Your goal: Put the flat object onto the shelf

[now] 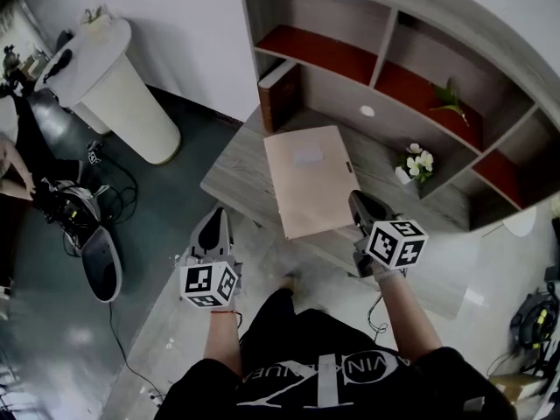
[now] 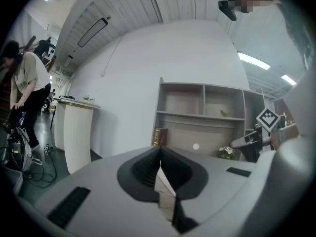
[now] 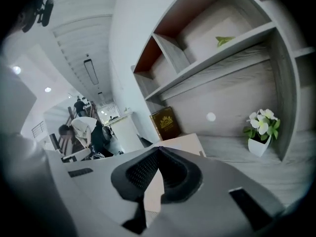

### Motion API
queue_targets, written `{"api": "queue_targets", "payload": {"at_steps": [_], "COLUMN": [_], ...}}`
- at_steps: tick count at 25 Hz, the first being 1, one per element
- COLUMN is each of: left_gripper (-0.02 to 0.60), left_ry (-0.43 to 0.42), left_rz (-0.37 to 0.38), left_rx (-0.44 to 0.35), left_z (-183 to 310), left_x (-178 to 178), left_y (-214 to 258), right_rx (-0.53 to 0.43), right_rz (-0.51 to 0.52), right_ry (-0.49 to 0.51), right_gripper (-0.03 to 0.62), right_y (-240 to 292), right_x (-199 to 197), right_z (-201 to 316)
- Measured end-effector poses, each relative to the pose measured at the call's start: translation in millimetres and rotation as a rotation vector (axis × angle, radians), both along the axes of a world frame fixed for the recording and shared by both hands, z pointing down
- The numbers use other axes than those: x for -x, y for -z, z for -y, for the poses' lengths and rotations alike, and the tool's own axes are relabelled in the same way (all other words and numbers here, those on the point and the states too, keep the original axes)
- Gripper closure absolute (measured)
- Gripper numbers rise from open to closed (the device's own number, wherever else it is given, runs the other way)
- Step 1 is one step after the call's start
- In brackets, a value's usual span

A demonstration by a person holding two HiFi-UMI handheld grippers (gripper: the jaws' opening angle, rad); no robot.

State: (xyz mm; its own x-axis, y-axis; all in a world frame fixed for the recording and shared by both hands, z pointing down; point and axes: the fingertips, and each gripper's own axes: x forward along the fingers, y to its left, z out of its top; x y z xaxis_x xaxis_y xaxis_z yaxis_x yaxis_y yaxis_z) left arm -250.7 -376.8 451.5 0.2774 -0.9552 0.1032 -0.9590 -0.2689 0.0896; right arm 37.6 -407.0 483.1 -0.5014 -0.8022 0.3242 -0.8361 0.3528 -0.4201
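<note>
A flat tan board (image 1: 306, 178) lies on the grey desk top (image 1: 234, 171) under the shelf unit (image 1: 376, 81); its near end sticks out past the desk's front edge. My right gripper (image 1: 354, 199) is shut, jaws tip to tip, right at the board's near right edge. In the right gripper view (image 3: 158, 151) the board (image 3: 185, 143) shows just beyond and beneath the closed jaws, and nothing is pinched between them. My left gripper (image 1: 217, 213) hangs over the floor off the desk's front left, apart from the board. It is shut too (image 2: 159, 152), on nothing.
A brown book (image 1: 278, 90) stands at the desk's back left. A small white pot of flowers (image 1: 416, 164) sits at the right, and a green leaf (image 1: 448, 99) lies in an upper compartment. A white pedestal (image 1: 122, 86), cables and a person (image 1: 10, 160) are to the left.
</note>
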Motion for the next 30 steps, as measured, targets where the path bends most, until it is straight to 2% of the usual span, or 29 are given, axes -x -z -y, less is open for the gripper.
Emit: {"api": "queue_targets", "payload": {"at_steps": [13, 20, 30], "left_gripper": [0.577, 0.576, 0.577], "left_ry": [0.039, 0.047, 0.058], "left_rz": [0.011, 0.013, 0.017], "left_rx": [-0.065, -0.103, -0.135], "left_z": [-3.4, -2.1, -1.3], "left_x": [9.3, 9.2, 8.1], "left_y": [30.6, 45.2, 59.7], "right_rx": [-0.231, -0.307, -0.365], "right_rz": [-0.088, -0.119, -0.134], "right_ry": [0.038, 0.040, 0.050], "right_gripper": [0.585, 0.585, 0.585], "right_y": [42.8, 57.2, 70.4], "right_x": [-10.5, -14.6, -16.9], "right_z": [-0.6, -2.5, -3.2]}}
